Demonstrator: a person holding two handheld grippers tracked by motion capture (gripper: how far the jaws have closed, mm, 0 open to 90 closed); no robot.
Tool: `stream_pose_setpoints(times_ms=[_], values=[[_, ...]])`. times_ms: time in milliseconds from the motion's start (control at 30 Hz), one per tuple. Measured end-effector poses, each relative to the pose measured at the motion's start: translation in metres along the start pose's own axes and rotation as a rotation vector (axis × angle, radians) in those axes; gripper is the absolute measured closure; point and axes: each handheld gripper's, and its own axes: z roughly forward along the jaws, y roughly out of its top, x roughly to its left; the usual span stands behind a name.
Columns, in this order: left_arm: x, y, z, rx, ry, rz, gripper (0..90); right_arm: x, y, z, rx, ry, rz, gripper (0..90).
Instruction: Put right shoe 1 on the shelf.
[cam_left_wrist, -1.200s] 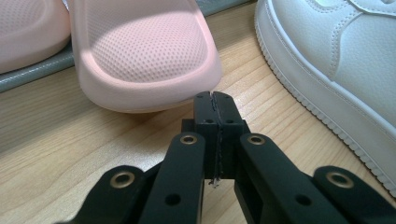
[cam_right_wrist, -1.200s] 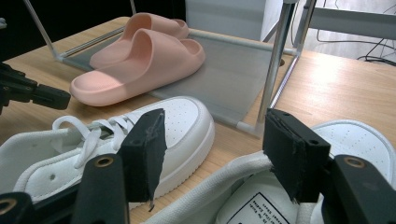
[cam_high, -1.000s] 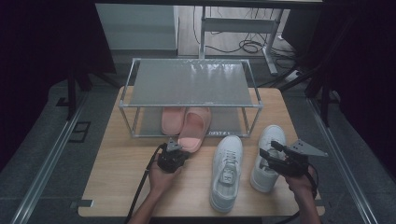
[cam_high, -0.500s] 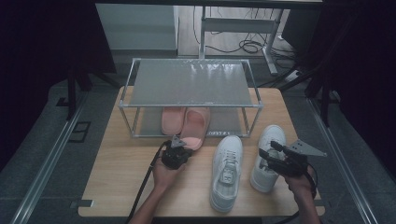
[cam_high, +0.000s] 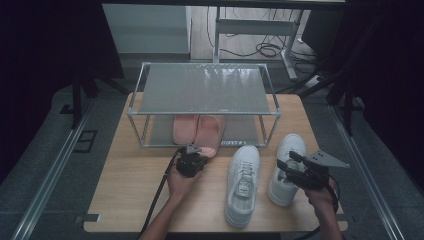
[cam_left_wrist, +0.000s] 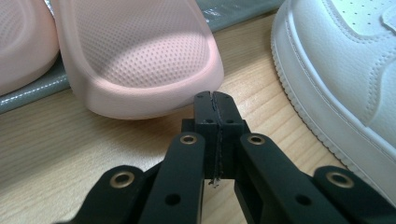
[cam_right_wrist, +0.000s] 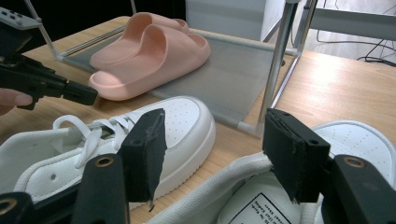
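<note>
Just ahead of the left gripper (cam_left_wrist: 215, 105), the pink slipper (cam_left_wrist: 140, 60) lies with its rounded end hanging off the front edge of the shoe rack (cam_high: 205, 92) onto the table (cam_high: 135, 185). The jaws are pressed flat together with nothing between them, their tips a little short of the slipper's sole rim and to its right, not clearly touching it. A second pink slipper (cam_left_wrist: 21, 42) sits to the left of the first, farther back on the grey lower shelf. To the right of these jaws runs the side of a white sneaker (cam_left_wrist: 345, 70), near but apart.

In the high view the left gripper (cam_high: 191, 159) points at the slipper's end, just in front of the rack.

The right gripper (cam_right_wrist: 212, 154) stands wide open. Its jaws straddle the heel opening of the other white sneaker (cam_right_wrist: 261, 200), the pads on either side of the collar without pressing it. Beyond the left jaw lies the first white sneaker (cam_right_wrist: 154, 130), and past that the slippers on the shelf.
</note>
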Motion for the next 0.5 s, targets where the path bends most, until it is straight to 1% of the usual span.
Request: stream_pose_setpoints(times_ms=[200, 233, 500], values=[[0.002, 0.005, 0.005, 0.004, 0.003, -0.006, 90.0, 0.0, 0.0, 0.0, -0.001, 0.001, 0.002, 40.5], [0.002, 0.006, 0.005, 0.006, 0.006, -0.003, 90.0, 0.0, 0.0, 0.0, -0.002, 0.0, 0.001, 40.5], [0.006, 0.012, 0.013, 0.007, 0.019, -0.013, 90.0, -0.001, 0.0, -0.001, -0.002, 0.0, 0.006, 40.5]])
